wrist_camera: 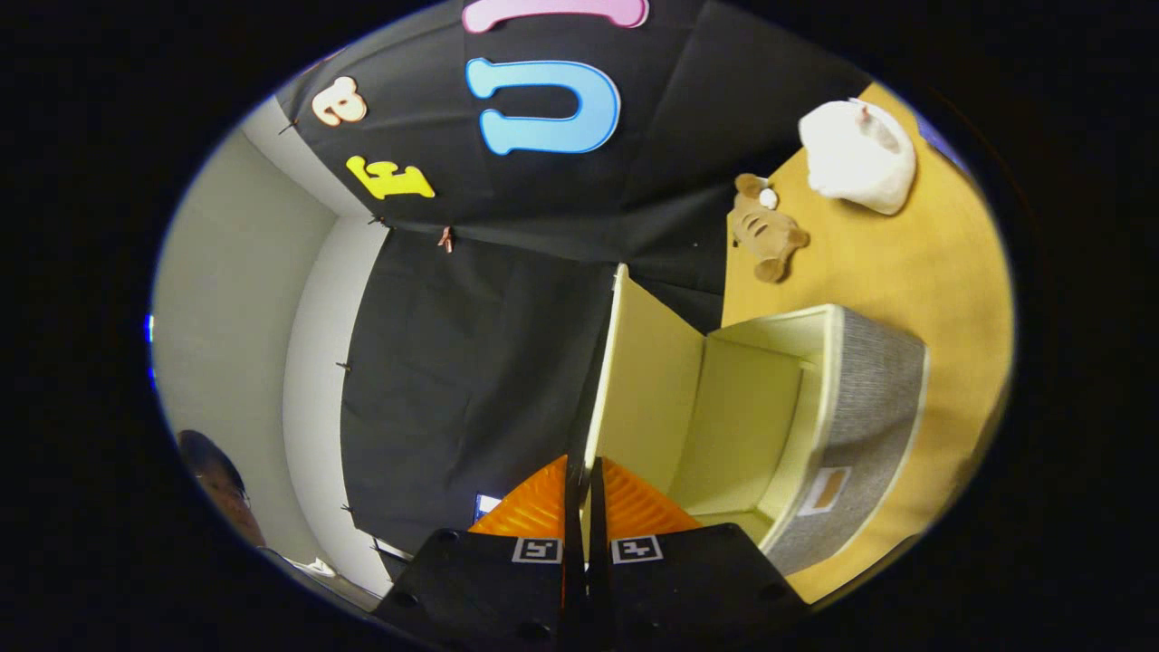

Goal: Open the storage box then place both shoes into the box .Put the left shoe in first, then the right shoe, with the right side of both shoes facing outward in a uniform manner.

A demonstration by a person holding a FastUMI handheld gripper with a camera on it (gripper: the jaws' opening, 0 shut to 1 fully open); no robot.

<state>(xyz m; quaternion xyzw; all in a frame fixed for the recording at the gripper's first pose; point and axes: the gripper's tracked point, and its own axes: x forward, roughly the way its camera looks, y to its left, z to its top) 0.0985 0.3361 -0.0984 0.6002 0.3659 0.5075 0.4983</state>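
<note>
Tongs point(584, 489) clamped on the raised lid point(645, 389) of the storage box point(851, 426), both fingers point(534, 507) pressing its edge; box open just ahead, on the surface point(942, 272); beyond, brown plush toy point(768, 231), white bundle point(858, 156).

One storage box point(842, 435), one brown plush toy point(765, 231), one white shoe point(856, 154).

The storage box point(869, 407) is grey woven fabric outside, pale cream inside, lid point(647, 380) too. The counter point(914, 263) is mustard yellow; one plush toy point(765, 231) brown, another point(858, 156) white.
</note>
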